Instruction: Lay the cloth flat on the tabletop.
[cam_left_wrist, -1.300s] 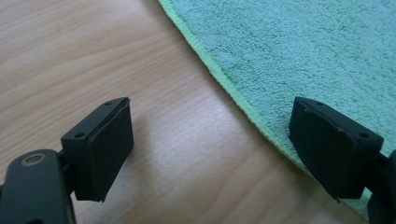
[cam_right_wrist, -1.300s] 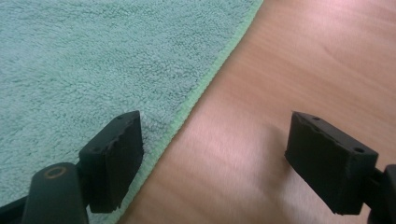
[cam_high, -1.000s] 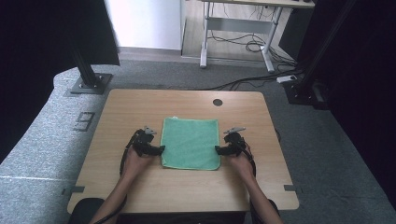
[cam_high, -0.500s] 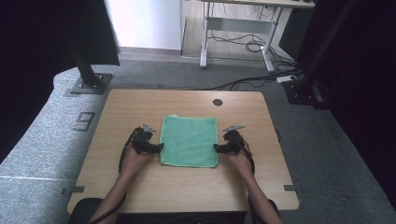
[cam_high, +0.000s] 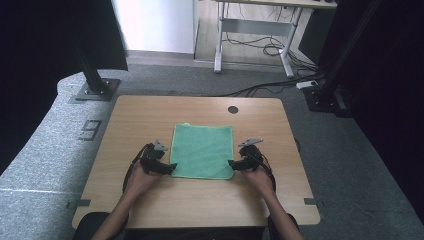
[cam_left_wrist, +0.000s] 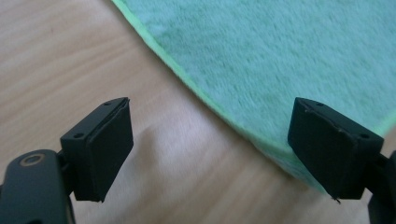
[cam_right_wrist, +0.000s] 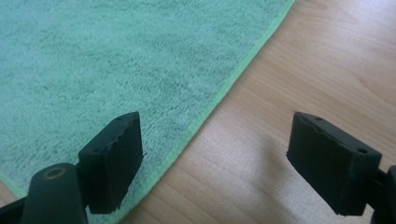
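A green cloth (cam_high: 202, 150) lies flat in the middle of the wooden table (cam_high: 130, 120). My left gripper (cam_high: 172, 168) rests at the cloth's near left corner, jaws open. In the left gripper view the cloth's hemmed edge (cam_left_wrist: 219, 112) runs between the jaws, nothing pinched. My right gripper (cam_high: 230, 164) sits at the near right corner, also open. In the right gripper view the cloth's edge (cam_right_wrist: 210, 109) passes between the wide-set jaws, one jaw over the cloth (cam_right_wrist: 93, 60) and the other over bare wood.
A round cable hole (cam_high: 233, 109) sits near the table's far edge. Beyond the table are a grey carpet floor, black stand bases (cam_high: 95, 90) and a desk frame with cables (cam_high: 255, 45).
The cloth's near left corner has shifted slightly, and my left gripper has moved a little toward it. The right gripper has stayed in place.
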